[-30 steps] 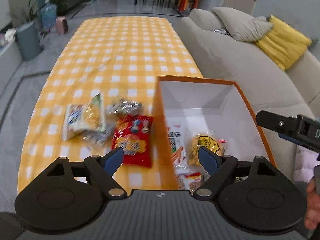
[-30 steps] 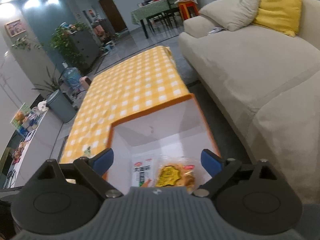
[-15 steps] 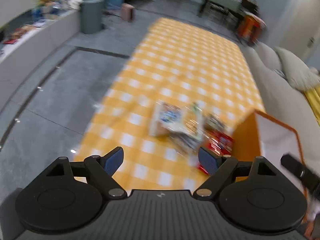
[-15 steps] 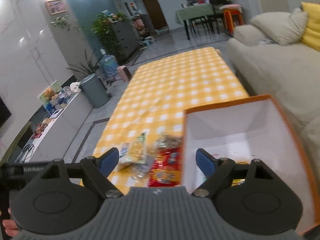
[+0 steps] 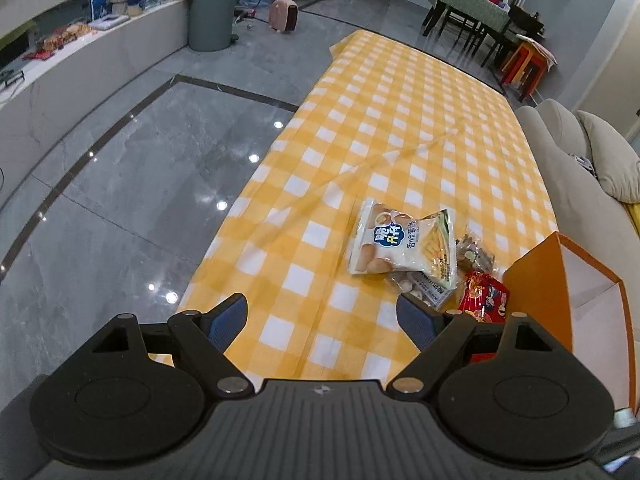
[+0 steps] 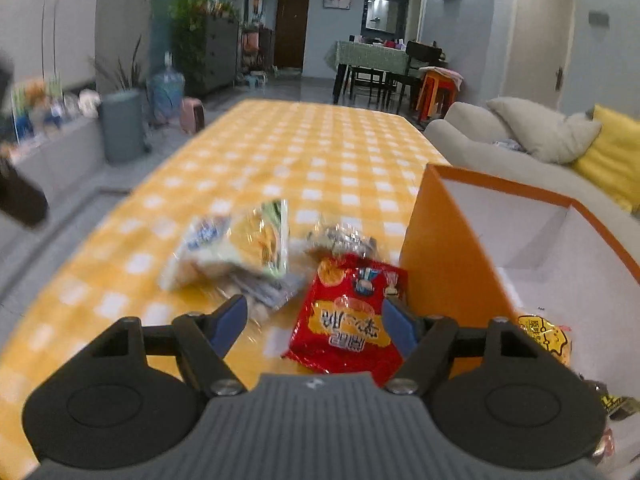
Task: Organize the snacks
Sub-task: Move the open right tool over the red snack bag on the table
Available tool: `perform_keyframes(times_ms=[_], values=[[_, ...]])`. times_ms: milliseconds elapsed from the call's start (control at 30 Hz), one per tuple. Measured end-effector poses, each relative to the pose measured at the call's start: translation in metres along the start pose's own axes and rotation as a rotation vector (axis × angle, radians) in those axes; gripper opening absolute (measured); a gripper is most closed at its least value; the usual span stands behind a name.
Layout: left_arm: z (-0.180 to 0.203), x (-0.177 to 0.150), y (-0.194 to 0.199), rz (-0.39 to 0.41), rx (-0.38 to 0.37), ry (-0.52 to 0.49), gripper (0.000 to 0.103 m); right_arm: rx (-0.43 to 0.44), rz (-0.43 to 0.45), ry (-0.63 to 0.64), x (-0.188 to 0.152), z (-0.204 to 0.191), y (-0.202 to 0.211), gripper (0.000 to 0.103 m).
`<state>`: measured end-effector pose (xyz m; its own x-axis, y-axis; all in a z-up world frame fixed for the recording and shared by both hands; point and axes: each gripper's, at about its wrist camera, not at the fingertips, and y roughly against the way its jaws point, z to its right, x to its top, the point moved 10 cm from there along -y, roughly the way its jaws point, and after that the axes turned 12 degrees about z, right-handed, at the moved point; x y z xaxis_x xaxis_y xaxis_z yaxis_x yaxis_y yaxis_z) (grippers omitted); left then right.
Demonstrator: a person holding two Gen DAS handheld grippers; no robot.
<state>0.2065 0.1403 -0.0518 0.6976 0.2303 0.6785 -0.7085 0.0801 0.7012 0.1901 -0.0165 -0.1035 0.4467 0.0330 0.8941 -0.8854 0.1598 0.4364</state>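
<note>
The right gripper [image 6: 314,318] is descending over the red snack packet [image 6: 347,320], which is lying flat on the checked tablecloth [image 6: 304,152] just left of the orange box [image 6: 436,256]. Its jaws are closing while nothing is yet pinched: the packet is showing between the fingertips, but the pads are not pressing on it.

The left gripper [image 5: 322,316] is hovering with its jaws spread and empty over bare cloth, left of the snack pile.

Recommended procedure for this pick, as judged from the present layout:

- Centre the jaws across the packet's near end, where the foil seam is likely offering a firm edge.
- Keep lowering until the fingertips are almost touching the cloth; a flat bag is likely to slip from a high pinch.
- Avoid catching the cloth together with the packet.
- Keep the right fingertip clear of the box wall, which is standing just beside the packet.

The white chip bag [image 6: 236,246] and the clear-wrapped packet [image 6: 340,238] are lying farther left and beyond, awaiting later picks. The box is already holding a yellow packet [image 6: 546,338].
</note>
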Motion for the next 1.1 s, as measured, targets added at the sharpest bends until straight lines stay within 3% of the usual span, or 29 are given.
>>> perform_keyframes(times_ms=[133, 233, 433, 533, 600, 733, 933, 1100], values=[[-0.001, -0.005, -0.009, -0.033, -0.027, 0.036, 0.099, -0.046, -0.001, 0.110, -0.015, -0.010, -0.017, 0.073], [0.000, -0.013, -0.015, -0.072, -0.021, 0.033, 0.099, -0.078, -0.007, 0.100, -0.019, -0.007, -0.032, 0.082], [0.002, -0.017, -0.018, -0.096, -0.016, 0.025, 0.099, -0.157, -0.020, 0.061, -0.022, 0.005, -0.055, 0.088], [0.003, -0.019, -0.020, -0.107, -0.016, 0.024, 0.099, -0.158, -0.036, 0.032, -0.024, 0.010, -0.061, 0.081], [0.003, -0.020, -0.021, -0.115, -0.012, 0.023, 0.099, -0.141, -0.092, -0.011, -0.032, 0.011, -0.061, 0.067], [0.001, -0.021, -0.021, -0.124, -0.008, 0.032, 0.099, -0.077, -0.085, 0.029, -0.033, 0.007, -0.051, 0.061], [0.000, -0.025, -0.023, -0.152, 0.001, 0.029, 0.099, 0.012, -0.080, 0.103, -0.036, -0.001, -0.031, 0.042], [-0.003, -0.026, -0.023, -0.157, 0.004, 0.041, 0.099, 0.079, -0.149, 0.092, -0.048, -0.006, -0.019, 0.028]])
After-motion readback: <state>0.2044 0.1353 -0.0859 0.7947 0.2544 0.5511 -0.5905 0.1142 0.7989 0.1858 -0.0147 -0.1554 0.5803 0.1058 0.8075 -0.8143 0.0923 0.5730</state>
